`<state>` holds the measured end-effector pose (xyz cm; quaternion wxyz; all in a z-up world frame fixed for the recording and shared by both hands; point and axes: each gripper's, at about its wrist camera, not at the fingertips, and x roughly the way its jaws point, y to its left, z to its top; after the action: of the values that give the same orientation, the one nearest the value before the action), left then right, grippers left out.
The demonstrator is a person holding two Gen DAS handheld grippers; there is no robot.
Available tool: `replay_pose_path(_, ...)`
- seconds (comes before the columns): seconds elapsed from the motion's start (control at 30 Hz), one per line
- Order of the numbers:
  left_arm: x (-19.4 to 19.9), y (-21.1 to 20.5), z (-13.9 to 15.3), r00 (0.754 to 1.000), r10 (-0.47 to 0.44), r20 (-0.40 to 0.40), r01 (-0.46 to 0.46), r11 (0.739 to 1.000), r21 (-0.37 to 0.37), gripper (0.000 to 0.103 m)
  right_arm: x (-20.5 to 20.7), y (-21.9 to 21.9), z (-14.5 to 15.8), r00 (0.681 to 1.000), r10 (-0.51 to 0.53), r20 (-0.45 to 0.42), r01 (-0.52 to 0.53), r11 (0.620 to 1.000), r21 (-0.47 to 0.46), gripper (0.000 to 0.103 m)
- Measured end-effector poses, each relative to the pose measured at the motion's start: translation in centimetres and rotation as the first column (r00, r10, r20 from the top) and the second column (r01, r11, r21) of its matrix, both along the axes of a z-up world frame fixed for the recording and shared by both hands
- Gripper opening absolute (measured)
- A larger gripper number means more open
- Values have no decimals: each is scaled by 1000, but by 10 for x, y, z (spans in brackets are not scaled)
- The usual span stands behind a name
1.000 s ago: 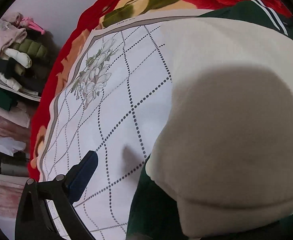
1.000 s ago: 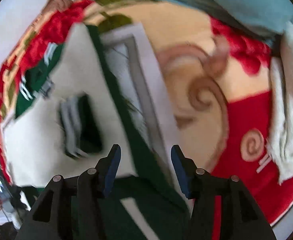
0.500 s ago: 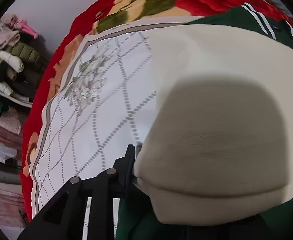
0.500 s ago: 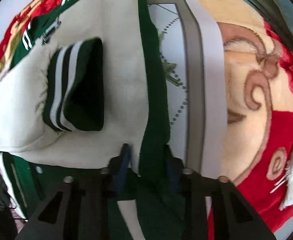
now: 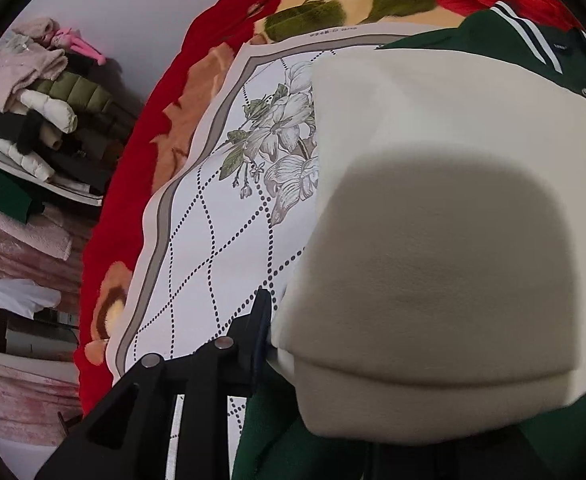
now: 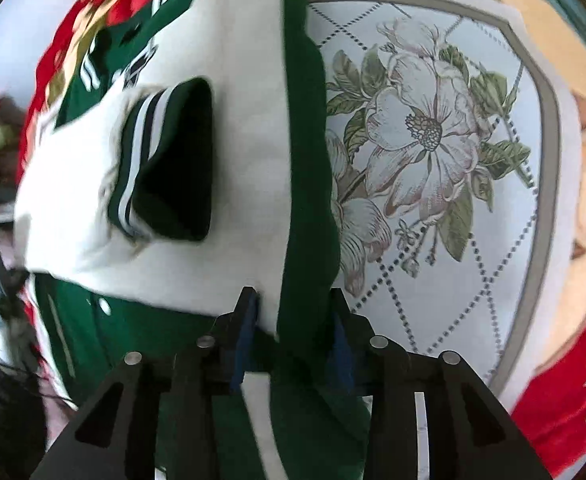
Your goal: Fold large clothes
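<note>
Both claws grip the jacket on the bed.
Right claw clamps the green-and-cream varsity jacket edge; left claw pinches its cream sleeve.

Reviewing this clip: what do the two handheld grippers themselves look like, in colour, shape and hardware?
Both are matte black. The right gripper has two angular fingers with triangular cut-outs, round silver pins on top, and dark blue pads on the inner faces. Only one finger of the left gripper shows, the same black build with silver pins and a dark blue pad. No cables, markings, hands or sleeves are visible.
</note>
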<state>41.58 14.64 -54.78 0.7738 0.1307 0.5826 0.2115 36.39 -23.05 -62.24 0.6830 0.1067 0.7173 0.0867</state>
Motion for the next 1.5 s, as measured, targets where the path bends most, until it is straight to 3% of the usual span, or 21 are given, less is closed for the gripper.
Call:
replay_pose_path(0.2, 1, 5, -3, 999, 39, 7, -39, 999, -27, 27, -10, -11, -13, 997, 44, -56, -48, 995, -86, 44)
replay_pose_path(0.27, 0, 7, -5, 999, 38, 5, -38, 999, -32, 28, -8, -24, -16, 998, -37, -44, 33, 997, -69, 22)
replay_pose_path(0.3, 0, 8, -6, 999, 38, 3, -38, 999, -36, 28, -9, -37, -17, 992, -121, -45, 119, 992, -37, 16)
replay_pose_path(0.4, -1, 12, -10, 999, 36, -11, -37, 997, -69, 29, -12, -66, -19, 950, -313, -16, 312, 948, -71, 14)
replay_pose_path(0.53, -1, 10, -8, 999, 23, -28, -25, 997, -77, 30, -5, -63, -28, 939, -340, -56, 334, 937, -100, 16)
replay_pose_path(0.57, -3, 9, -5, 999, 24, -36, -27, 996, -84, 36, -3, -60, -22, 941, -332, -65, 323, 938, -123, 19)
replay_pose_path(0.6, -8, 6, 0, 999, 22, -45, -26, 996, -88, 55, -4, -54, -16, 942, -327, -70, 316, 939, -134, 23)
replay_pose_path(0.63, -13, 4, 5, 999, 16, -44, -20, 995, -95, 70, -2, -43, -7, 946, -317, -68, 306, 942, -135, 30)
replay_pose_path(0.67, -23, 0, 12, 999, 10, -37, -14, 994, -108, 96, -5, -33, 6, 953, -296, -56, 288, 950, -121, 36)
replay_pose_path(0.7, -30, -2, 18, 999, 5, -32, -9, 993, -118, 99, -7, -22, 17, 961, -272, -42, 266, 957, -111, 46)
replay_pose_path(0.77, -54, -11, 28, 999, 11, -36, -16, 991, -133, 99, -19, 11, 36, 978, -207, -18, 205, 975, -84, 60)
replay_pose_path(0.87, -95, -23, 32, 994, 52, -97, -70, 980, -187, 99, -46, 50, 31, 982, -160, -101, 165, 985, 43, 61)
replay_pose_path(0.93, -123, -34, 29, 987, 62, -147, -93, 972, -217, 99, -91, 90, 26, 978, -117, -170, 136, 985, 105, 61)
replay_pose_path(1.07, -168, -54, 18, 975, 74, -211, -114, 976, -185, 99, -144, 169, -11, 946, -65, -318, 158, 948, 277, 61)
replay_pose_path(1.17, -188, -53, 13, 965, 100, -242, -145, 974, -175, 99, -163, 210, -40, 938, -40, -344, 153, 939, 308, 61)
replay_pose_path(1.2, -191, -52, 13, 964, 110, -243, -155, 972, -175, 99, -165, 220, -46, 947, -29, -321, 133, 943, 306, 43)
replay_pose_path(1.23, -193, -50, 14, 964, 111, -244, -156, 972, -177, 99, -168, 227, -46, 964, -17, -265, 92, 957, 273, 6)
replay_pose_path(1.4, -190, -49, 27, 976, 71, -204, -108, 979, -171, 99, -170, 217, -26, 973, -79, -215, 118, 977, 176, 5)
replay_pose_path(1.5, -187, -56, 32, 982, 45, -186, -77, 982, -173, 99, -166, 215, -22, 971, -8, -238, 42, 990, 136, 5)
